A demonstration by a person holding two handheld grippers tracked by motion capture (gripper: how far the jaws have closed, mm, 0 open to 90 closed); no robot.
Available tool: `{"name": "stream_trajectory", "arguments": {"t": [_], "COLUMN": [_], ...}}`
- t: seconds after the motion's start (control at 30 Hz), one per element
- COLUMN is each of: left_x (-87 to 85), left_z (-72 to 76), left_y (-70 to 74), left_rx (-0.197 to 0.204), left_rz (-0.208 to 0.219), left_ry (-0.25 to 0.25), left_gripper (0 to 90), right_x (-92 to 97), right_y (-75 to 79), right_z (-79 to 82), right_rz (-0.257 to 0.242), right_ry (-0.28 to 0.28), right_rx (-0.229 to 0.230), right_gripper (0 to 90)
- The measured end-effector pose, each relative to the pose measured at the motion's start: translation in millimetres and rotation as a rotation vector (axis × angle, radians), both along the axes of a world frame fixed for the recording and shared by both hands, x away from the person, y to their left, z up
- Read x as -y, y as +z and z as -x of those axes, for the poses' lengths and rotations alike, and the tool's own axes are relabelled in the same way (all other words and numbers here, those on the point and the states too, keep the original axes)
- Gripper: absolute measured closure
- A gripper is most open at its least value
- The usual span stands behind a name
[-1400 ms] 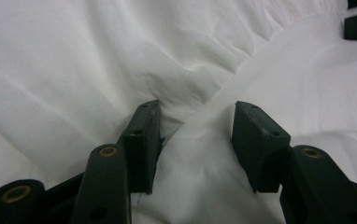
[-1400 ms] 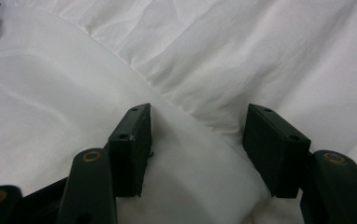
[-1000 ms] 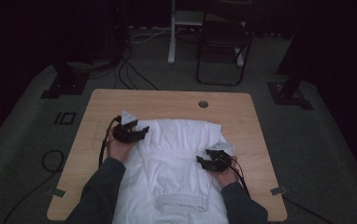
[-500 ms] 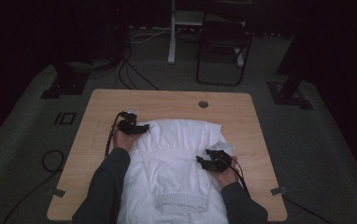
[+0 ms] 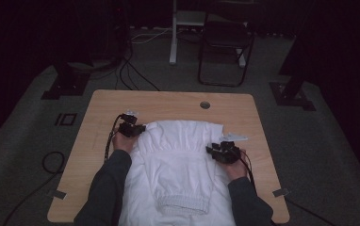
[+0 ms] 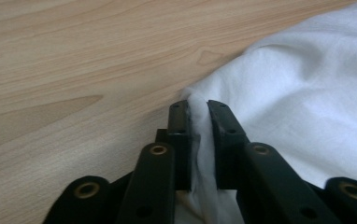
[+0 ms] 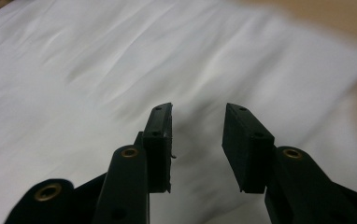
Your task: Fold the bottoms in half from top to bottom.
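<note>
A white garment [image 5: 178, 155] lies spread on the wooden table [image 5: 168, 101], its ribbed hem [image 5: 180, 205] toward the person. My left gripper [image 5: 138, 129] is at the garment's far left corner. In the left gripper view it [image 6: 199, 106] is shut on a fold of the white cloth [image 6: 307, 93], low over the bare wood [image 6: 74, 56]. My right gripper [image 5: 213, 151] sits at the garment's right edge. In the right gripper view it [image 7: 197, 112] is open just above the cloth [image 7: 97, 60], with nothing between the jaws.
A round cable hole [image 5: 205, 104] is in the table near its far edge. Beyond the table stand a folding chair [image 5: 225, 42], a white post [image 5: 173, 33] and dark stand bases [image 5: 67, 82]. Cables [image 5: 135, 75] run over the carpet.
My left gripper has shifted a little toward the far edge with the garment's corner. The right gripper has moved slightly forward along the right edge; its view is blurred.
</note>
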State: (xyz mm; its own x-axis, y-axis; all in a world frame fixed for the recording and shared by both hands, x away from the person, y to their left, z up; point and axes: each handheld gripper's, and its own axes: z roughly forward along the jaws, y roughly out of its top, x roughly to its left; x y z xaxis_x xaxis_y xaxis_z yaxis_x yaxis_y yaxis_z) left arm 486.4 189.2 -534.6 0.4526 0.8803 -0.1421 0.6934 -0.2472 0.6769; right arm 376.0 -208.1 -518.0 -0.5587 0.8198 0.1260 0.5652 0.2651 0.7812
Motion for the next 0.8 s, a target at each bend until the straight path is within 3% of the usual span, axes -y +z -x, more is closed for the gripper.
{"name": "stream_trajectory", "arguments": {"t": [0.1,0.13,0.23,0.33,0.4,0.53,0.67,0.7,0.73,0.8], "left_x": [0.2,0.2,0.0,-0.7,-0.5,-0.7,-0.6,-1.3,-1.4,-2.2], "left_z": [0.2,0.1,0.1,0.0,0.1,0.3,1.1,1.2,1.3,2.0], "left_y": [0.2,0.1,-0.1,-0.4,-0.4,-0.5,-0.8,-1.2,-1.1,-0.7], "left_rx": [0.0,0.0,-0.001,-0.002,-0.001,-0.007,-0.002,-0.007,-0.01,-0.01], "left_rz": [-0.005,-0.003,0.003,0.008,0.007,0.015,0.016,0.029,0.035,0.038], "left_ry": [0.001,0.003,0.004,0.004,0.005,0.012,0.014,0.017,0.019,0.019], "left_gripper": [82.1,82.1,82.0,82.0,82.1,82.0,82.6,82.6,83.5,85.0], "right_x": [4.9,10.8,20.8,24.7,26.7,30.6,28.2,27.8,29.2,31.3], "right_y": [9.4,13.5,13.5,4.6,-4.2,-18.8,-23.5,-23.2,-23.3,-24.1], "right_z": [-14.3,-31.1,-61.3,-89.5,-104.0,-117.8,-117.4,-116.6,-116.0,-114.9], "right_rz": [0.025,0.021,-0.01,-0.018,-0.022,-0.078,-0.078,-0.078,-0.118,-0.116], "right_ry": [-0.038,-0.092,-0.165,-0.203,-0.229,-0.247,-0.237,-0.238,-0.216,-0.215], "right_rx": [0.029,0.034,0.032,-0.024,-0.076,-0.137,-0.139,-0.142,-0.178,-0.183], "right_gripper": [57.0,51.4,39.1,30.4,29.2,28.2,37.9,44.2,64.1,83.1]}}
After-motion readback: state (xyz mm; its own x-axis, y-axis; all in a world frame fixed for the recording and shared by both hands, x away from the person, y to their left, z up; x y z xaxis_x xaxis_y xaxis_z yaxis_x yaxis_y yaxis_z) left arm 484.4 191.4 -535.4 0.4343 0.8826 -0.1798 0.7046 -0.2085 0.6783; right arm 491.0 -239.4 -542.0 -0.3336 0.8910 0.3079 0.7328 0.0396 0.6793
